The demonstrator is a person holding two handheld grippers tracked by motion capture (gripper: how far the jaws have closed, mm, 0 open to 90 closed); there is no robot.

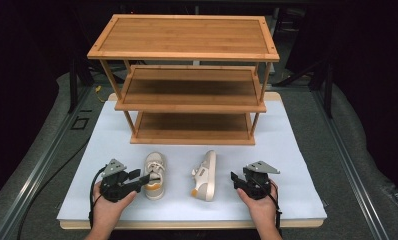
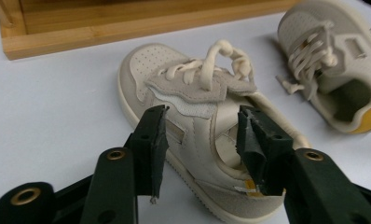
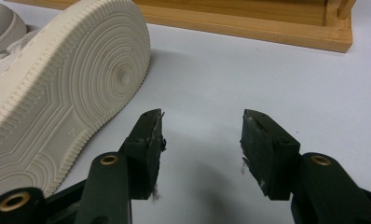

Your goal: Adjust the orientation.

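High view: we see two small cream-coloured lace-up sneakers with orange heel patches on the white table top (image 1: 287, 150), just in front of the three-tier bamboo shoe rack (image 1: 187, 75). The left sneaker (image 1: 155, 176) stands upright on its sole, its long axis running away from us, toe toward the rack and heel toward the table's near edge. The right sneaker (image 1: 205, 176) lies tipped on its side, its long axis also running front to back, toe toward the rack, sole facing the right gripper (image 1: 234, 179) and laces toward the other shoe. The two shoes lie near each other but apart.

In the left gripper view we hold the left gripper (image 2: 200, 140) at the upright sneaker's (image 2: 197, 130) heel end, jaws spread wide: one sits outside the shoe's side wall, the other over the ankle opening, and we see no pad pressing on it, so it is released. In the right gripper view the right gripper (image 3: 202, 140) is likewise spread with only bare table between the jaws, the ribbed sole of the tipped sneaker (image 3: 58, 93) just beside it.
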